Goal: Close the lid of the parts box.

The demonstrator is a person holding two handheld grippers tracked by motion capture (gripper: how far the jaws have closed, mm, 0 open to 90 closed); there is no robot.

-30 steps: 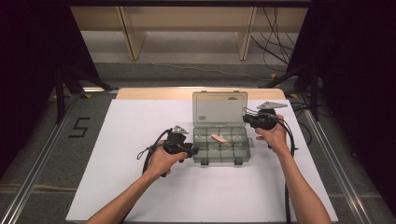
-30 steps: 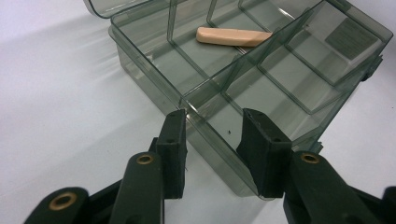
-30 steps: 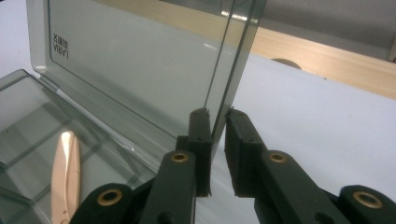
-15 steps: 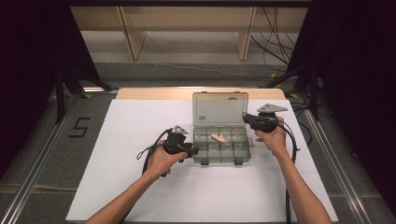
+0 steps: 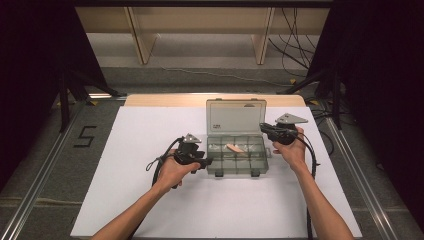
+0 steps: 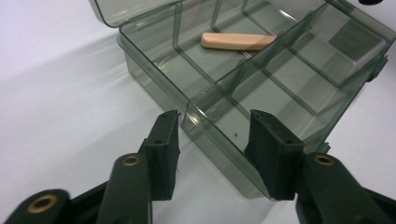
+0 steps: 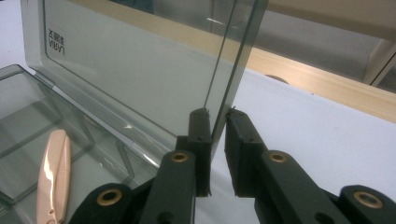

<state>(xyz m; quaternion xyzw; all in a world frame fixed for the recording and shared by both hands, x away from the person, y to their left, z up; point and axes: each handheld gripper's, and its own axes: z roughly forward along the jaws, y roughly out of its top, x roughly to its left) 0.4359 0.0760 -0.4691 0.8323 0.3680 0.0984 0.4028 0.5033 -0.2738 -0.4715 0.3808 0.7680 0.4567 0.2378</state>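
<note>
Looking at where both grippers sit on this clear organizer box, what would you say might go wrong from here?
1. The right gripper pinches only the thin edge of the lid; it may slip out.
2. The left gripper has just been opening around the box corner, so the box may slide on the table.
3. A jolt might bounce the peach-coloured piece from its compartment.

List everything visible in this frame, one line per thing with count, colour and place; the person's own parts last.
Compartment box: one, clear smoky grey, middle of the table, open.
Lid: one, clear, standing up at the box's far side.
Peach piece: one, peach, lying in a box compartment.
Table: one, white top.
Shelf: one, light wood, behind the table.
Left gripper: one, black, jaws just opened, astride the box's corner wall.
Right gripper: one, black, jaws closed on the lid's edge.
Forearms: two, bare, entering from the bottom.
</note>
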